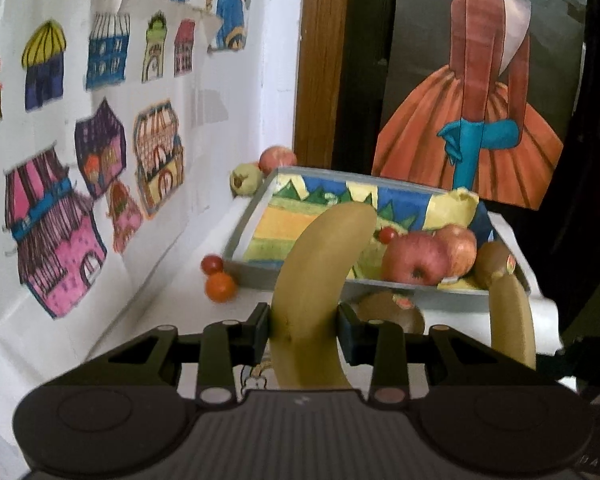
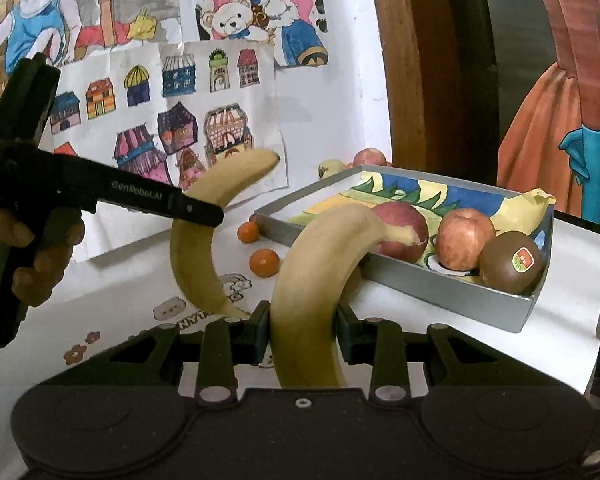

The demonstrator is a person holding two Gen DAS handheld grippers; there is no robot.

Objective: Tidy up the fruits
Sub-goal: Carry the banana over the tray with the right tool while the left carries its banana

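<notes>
My left gripper [image 1: 304, 332] is shut on a yellow banana [image 1: 320, 276] that is held up in front of the grey tray [image 1: 252, 270]. My right gripper [image 2: 302, 332] is shut on a second banana [image 2: 320, 264], just short of the tray's near wall [image 2: 440, 292]. Two red apples [image 2: 404, 228] [image 2: 464, 240] and a stickered kiwi [image 2: 512, 262] lie in the tray. In the right wrist view, the left gripper [image 2: 204, 214] and its banana [image 2: 192, 256] hang to the left, above the table. The right banana [image 1: 512, 320] shows at the right of the left wrist view.
Two orange cherry tomatoes [image 2: 264, 263] [image 2: 248, 232] lie on the white table left of the tray. Another kiwi [image 1: 388, 312] sits before the tray. A pale fruit [image 1: 244, 178] and an apple [image 1: 276, 158] rest behind it. A wall with drawings stands at left. A hand [image 2: 40, 256] grips the left tool.
</notes>
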